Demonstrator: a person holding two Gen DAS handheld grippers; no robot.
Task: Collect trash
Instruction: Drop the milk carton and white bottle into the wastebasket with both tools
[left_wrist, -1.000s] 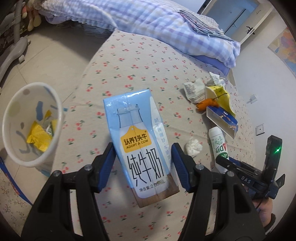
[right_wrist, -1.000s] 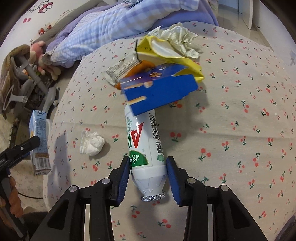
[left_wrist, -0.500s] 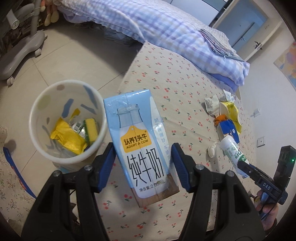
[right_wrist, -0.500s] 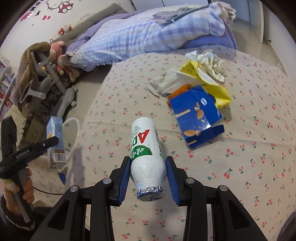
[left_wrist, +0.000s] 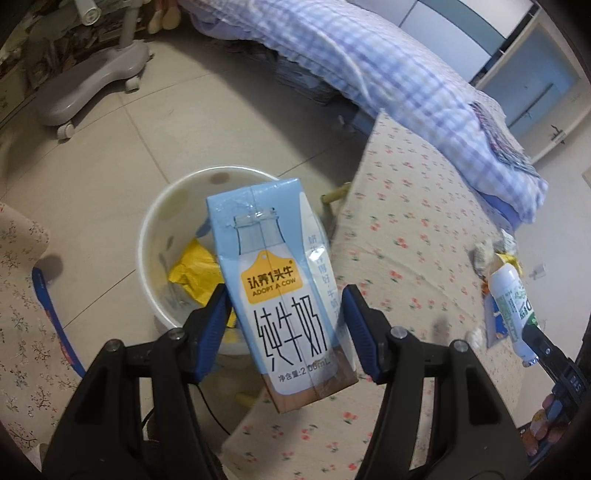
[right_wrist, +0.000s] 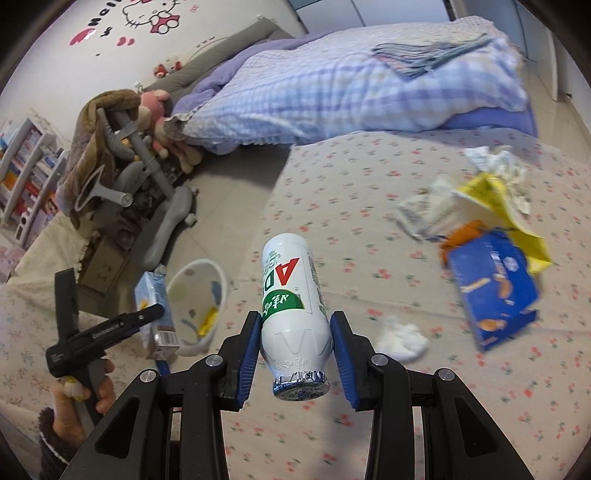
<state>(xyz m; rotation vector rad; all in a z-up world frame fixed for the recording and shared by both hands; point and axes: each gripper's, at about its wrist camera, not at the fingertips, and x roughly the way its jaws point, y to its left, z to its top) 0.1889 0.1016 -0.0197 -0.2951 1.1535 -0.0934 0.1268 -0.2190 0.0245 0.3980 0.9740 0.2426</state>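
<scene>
Milk carton (left_wrist: 280, 291) is clamped between the blue pads of the left gripper (left_wrist: 284, 328), and it now hangs above the white bin (left_wrist: 155, 236). One second ago the carton was still over the cherry-print bed cover, with the bin far to the side; half a second ago it was at the bin's edge. Now the bin sits directly behind the carton. Inside the bin a yellow wrapper (left_wrist: 192, 273) lies, partly hidden by the carton.

Right gripper (right_wrist: 295, 350) is closed on the white bottle (right_wrist: 291, 306), foil cap toward the camera. One second ago this bottle lay on the bed cover (right_wrist: 332, 206) under the blue box (right_wrist: 495, 288); now it is lifted and has come nearer to the bin (right_wrist: 221, 280), which shows just left of it. Blue box, yellow bag (right_wrist: 491, 192) and white tissue ball (right_wrist: 402, 339) remain on the cover, on the far side of the bottle from the bin.
</scene>
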